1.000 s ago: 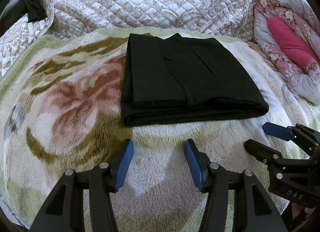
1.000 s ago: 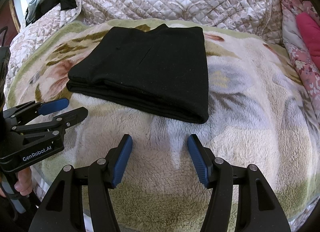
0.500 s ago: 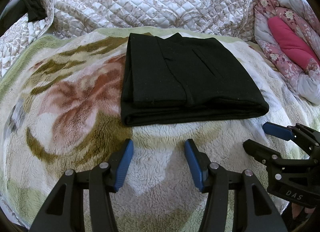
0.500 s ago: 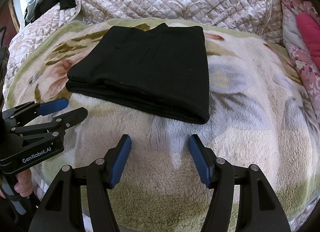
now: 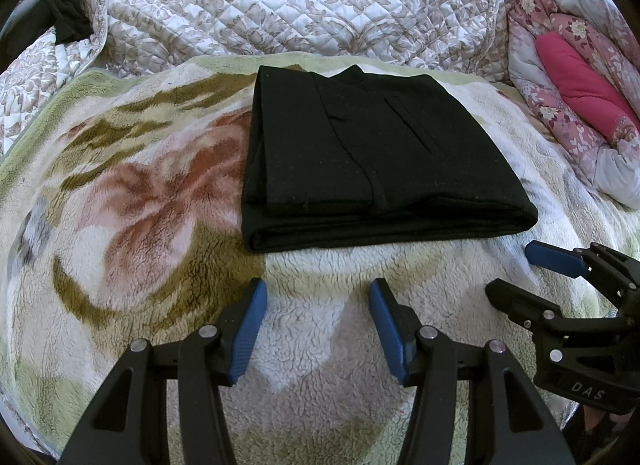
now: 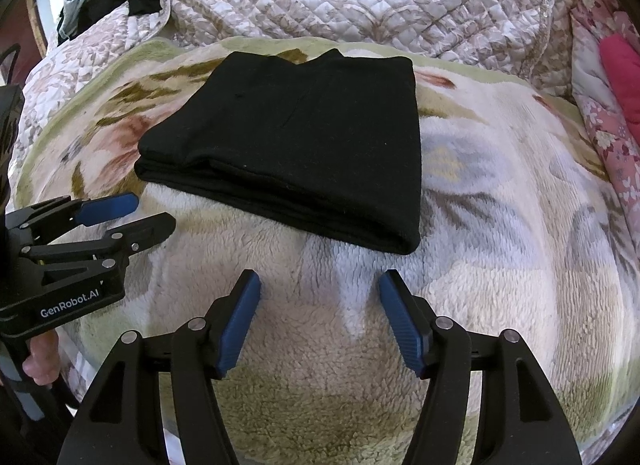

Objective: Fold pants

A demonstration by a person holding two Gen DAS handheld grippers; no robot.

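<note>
Pants (image 5: 372, 161) folded square at 12 o'clock on blanket (image 5: 120, 225). Both tongs, left (image 5: 318, 325) and right (image 6: 320, 321), released, empty; seemingly finished.

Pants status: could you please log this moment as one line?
pants: folded, on blanket | left gripper: open, empty | right gripper: open, empty

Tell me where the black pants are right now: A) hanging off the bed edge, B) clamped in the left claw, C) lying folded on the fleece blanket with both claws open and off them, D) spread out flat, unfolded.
C: the black pants lie as a folded stack on the fleece blanket, while the left claw and right claw sit open short of them.
</note>
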